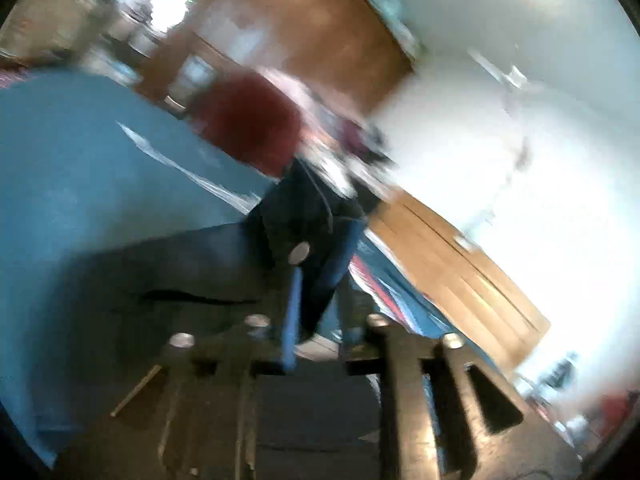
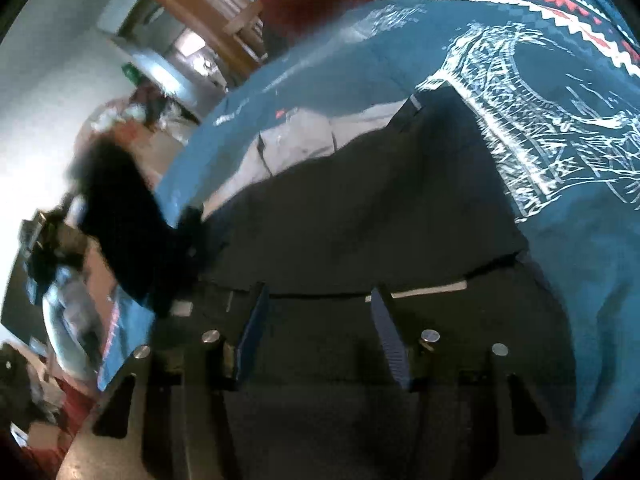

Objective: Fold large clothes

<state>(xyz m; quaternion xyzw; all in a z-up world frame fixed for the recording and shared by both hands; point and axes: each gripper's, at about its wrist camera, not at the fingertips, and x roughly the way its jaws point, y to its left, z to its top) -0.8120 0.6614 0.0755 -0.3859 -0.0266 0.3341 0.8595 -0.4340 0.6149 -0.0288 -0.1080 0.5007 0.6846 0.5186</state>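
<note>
A large dark navy garment (image 2: 360, 208) with a pale grey lining (image 2: 296, 140) lies spread on a blue printed cloth (image 2: 560, 80). My right gripper (image 2: 320, 320) hovers just over its near edge, open, with nothing between its blue pads (image 2: 390, 340). In the blurred left wrist view the same garment (image 1: 168, 280) rises from the blue cloth (image 1: 80, 160). My left gripper (image 1: 316, 312) has its fingers close together on a raised fold of it. A silver button (image 1: 300, 252) shows just past the left pad (image 1: 292, 320).
A person in dark clothing (image 2: 116, 216) is blurred at the left. A dark red rounded object (image 1: 248, 124) sits beyond the cloth's far edge. Wooden furniture (image 1: 452, 264) and a pale wall (image 1: 500, 140) stand behind. Clutter (image 2: 36, 384) lies low at the left.
</note>
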